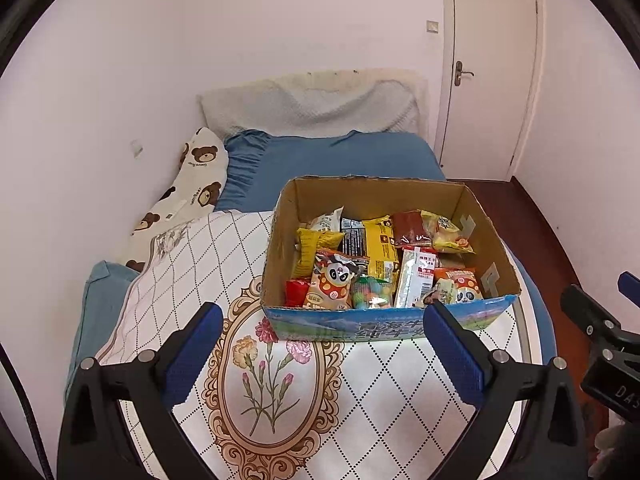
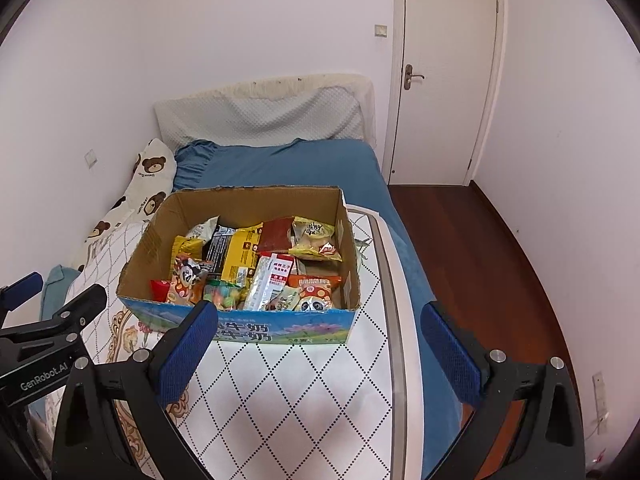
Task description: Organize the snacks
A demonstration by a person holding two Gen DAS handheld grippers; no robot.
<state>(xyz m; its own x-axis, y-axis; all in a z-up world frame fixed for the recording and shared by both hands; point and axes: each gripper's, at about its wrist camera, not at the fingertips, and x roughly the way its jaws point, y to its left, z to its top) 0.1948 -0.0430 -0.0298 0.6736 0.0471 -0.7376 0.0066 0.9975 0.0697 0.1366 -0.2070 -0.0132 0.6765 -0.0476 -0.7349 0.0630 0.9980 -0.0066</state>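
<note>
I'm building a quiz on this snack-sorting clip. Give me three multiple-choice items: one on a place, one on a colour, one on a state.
1. Where does the cardboard box stand?
A. On the floor
B. On the patterned tabletop
C. On the blue pillow

2. What colour are the gripper pads?
A. Blue
B. Red
C. Green

3. What state is the left hand-held gripper in?
A. Shut on a packet
B. Shut, holding nothing
C. Open, holding nothing

Answers:
1. B: the box rests on the diamond-patterned tabletop in front of the bed.
2. A: both views show blue pads on black fingers.
3. C: its fingers stand wide apart, short of the box, and the snack packets all lie inside it.
</note>
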